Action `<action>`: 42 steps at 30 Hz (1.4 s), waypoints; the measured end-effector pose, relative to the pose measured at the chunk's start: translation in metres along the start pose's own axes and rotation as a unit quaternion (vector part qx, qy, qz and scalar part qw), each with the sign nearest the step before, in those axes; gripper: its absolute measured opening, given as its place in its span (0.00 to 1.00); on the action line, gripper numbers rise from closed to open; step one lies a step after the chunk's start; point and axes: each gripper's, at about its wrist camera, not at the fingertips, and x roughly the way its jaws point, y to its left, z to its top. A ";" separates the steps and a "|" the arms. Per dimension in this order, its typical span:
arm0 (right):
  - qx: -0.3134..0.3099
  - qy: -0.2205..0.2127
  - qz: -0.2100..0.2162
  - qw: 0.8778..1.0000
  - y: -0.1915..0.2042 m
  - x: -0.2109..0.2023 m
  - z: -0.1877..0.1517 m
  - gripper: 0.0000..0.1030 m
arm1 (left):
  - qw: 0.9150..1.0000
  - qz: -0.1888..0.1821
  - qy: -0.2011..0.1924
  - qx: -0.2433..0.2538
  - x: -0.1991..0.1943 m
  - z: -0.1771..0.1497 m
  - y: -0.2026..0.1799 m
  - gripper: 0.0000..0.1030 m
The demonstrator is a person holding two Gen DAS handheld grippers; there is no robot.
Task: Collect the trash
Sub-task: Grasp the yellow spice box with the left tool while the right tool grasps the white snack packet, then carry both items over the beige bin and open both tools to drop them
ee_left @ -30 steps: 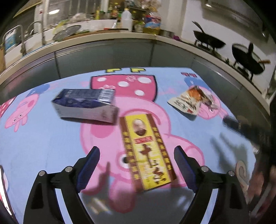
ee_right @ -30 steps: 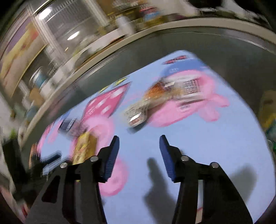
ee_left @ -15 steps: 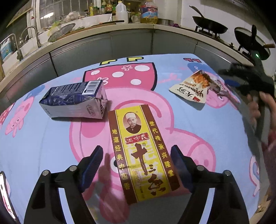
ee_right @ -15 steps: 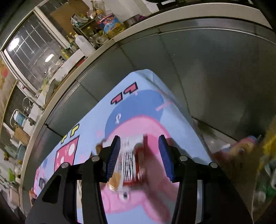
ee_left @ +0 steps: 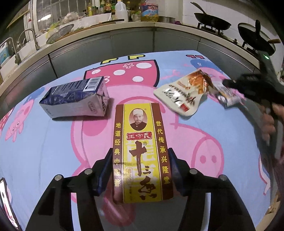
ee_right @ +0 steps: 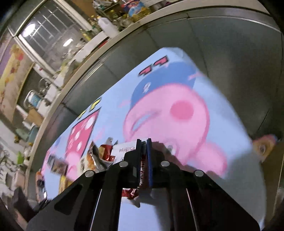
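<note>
A yellow and brown spice box (ee_left: 142, 151) lies on the cartoon-pig cloth, and my left gripper (ee_left: 140, 160) is shut on its near end, a blue pad on each side. My right gripper (ee_right: 144, 151) is shut on a red and silver snack wrapper (ee_right: 122, 151); it also shows in the left wrist view (ee_left: 228, 96) at the right gripper's (ee_left: 229, 83) tip. A white and orange snack bag (ee_left: 188, 94) lies beside it. A dark blue and white carton (ee_left: 76, 97) lies on its side to the left.
The table cloth (ee_left: 44, 151) ends at a steel counter front (ee_left: 124, 44) behind. Bottles (ee_left: 121, 8), a sink tap (ee_left: 32, 37) and two woks (ee_left: 213, 21) are on the counter. A bag with trash (ee_right: 266, 147) is below the table's right edge.
My left gripper moved forward and shut on the spice box. My right gripper came down over the wrapper and shut on it.
</note>
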 end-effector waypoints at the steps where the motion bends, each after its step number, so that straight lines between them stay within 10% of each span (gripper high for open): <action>1: -0.003 0.002 0.005 1.000 0.004 -0.006 -0.013 0.05 | 1.000 -0.001 0.001 0.000 -0.002 -0.003 0.001 0.57; 16: 0.077 0.002 0.061 0.995 0.017 -0.096 -0.175 0.04 | 1.000 -0.001 -0.001 0.011 -0.029 -0.042 0.009 0.58; 19: 0.081 0.006 0.066 0.995 0.018 -0.105 -0.188 0.11 | 1.000 0.003 0.001 0.000 -0.031 -0.043 0.013 0.66; 21: 0.072 0.000 0.058 0.996 0.019 -0.111 -0.194 0.36 | 1.000 0.008 -0.004 -0.005 -0.031 -0.042 0.015 0.69; 28: 0.057 -0.007 0.046 0.997 0.013 -0.110 -0.201 0.38 | 1.000 0.020 0.001 0.002 -0.027 -0.043 0.012 0.68; 31: 0.035 -0.003 0.050 0.998 0.023 -0.106 -0.206 0.37 | 1.000 0.016 0.003 0.004 -0.025 -0.046 0.012 0.57; 34: 0.021 0.018 0.059 0.998 0.032 -0.095 -0.210 0.04 | 1.000 0.020 0.000 0.011 -0.027 -0.047 0.009 0.57; 42: 0.026 -0.008 0.098 0.995 0.032 -0.115 -0.206 0.01 | 0.997 -0.073 -0.006 -0.003 -0.060 -0.050 0.006 0.57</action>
